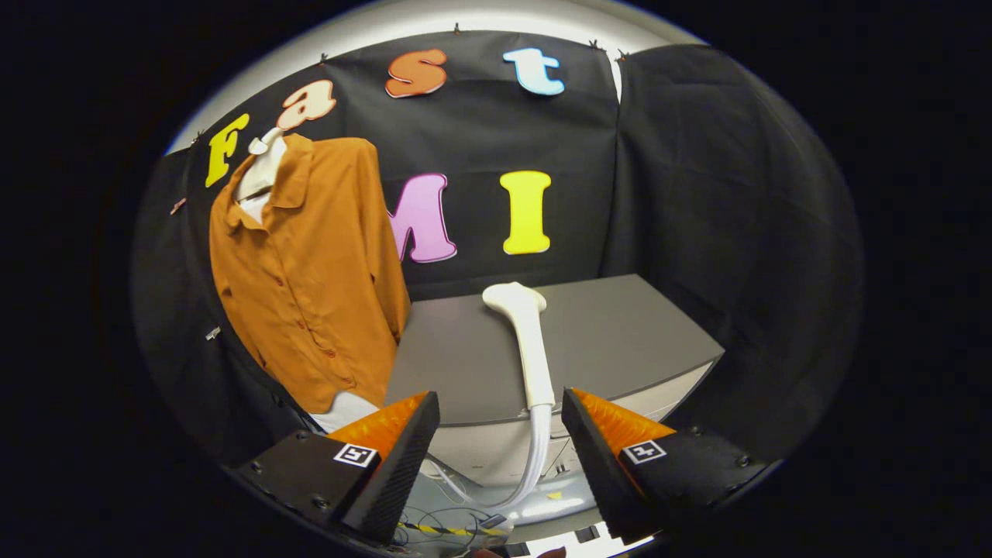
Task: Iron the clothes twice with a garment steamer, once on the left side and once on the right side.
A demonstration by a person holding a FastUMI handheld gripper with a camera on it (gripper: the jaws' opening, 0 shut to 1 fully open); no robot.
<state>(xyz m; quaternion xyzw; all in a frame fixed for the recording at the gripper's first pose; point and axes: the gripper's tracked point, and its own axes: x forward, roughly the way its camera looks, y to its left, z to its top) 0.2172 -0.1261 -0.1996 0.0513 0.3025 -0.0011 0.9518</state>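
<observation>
While your gripper [500,422] holds its fingers apart on nothing, the white steamer [531,349] lies on the grey table [620,333] just ahead, its hose [535,457] partly hidden below, and the orange shirt [310,279] hangs beyond.

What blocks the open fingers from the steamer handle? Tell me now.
Nothing visible does. The gripper is open, and the steamer handle lies on the grey table just ahead, between the fingers, right of the orange shirt.

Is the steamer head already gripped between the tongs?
No. The tongs stand open and hold nothing; the white steamer head lies on the grey table, just beyond the fingers.
</observation>
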